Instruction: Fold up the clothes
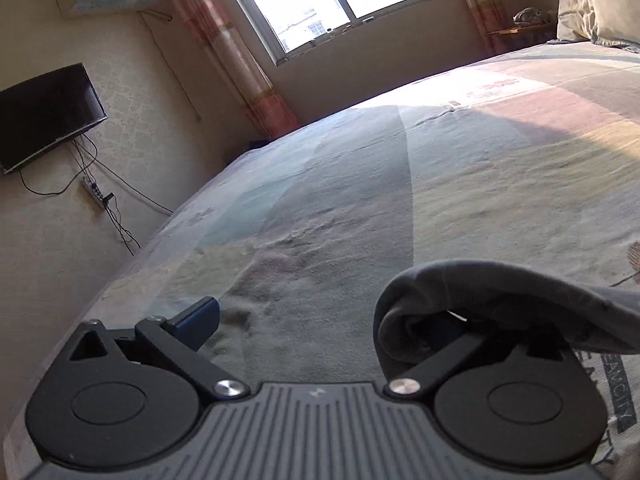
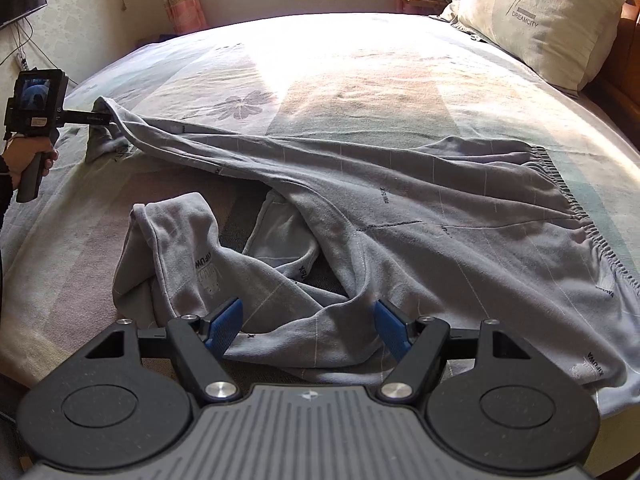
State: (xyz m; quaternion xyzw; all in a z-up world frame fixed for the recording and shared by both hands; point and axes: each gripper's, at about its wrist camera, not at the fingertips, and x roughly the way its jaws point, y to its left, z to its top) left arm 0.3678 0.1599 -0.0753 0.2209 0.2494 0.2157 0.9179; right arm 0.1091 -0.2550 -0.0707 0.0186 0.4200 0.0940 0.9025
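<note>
Folding has barely begun: the trousers sprawl rumpled along the bed's near edge. Left gripper released, one cuff draped over a finger; right gripper gapes unclenched over the other leg.

The trousers are grey-blue with thin pale lines and small dark letters. The bedsheet has pastel stripes and a grey flower print. The pillow is beige. The right gripper has blue pads.
</note>
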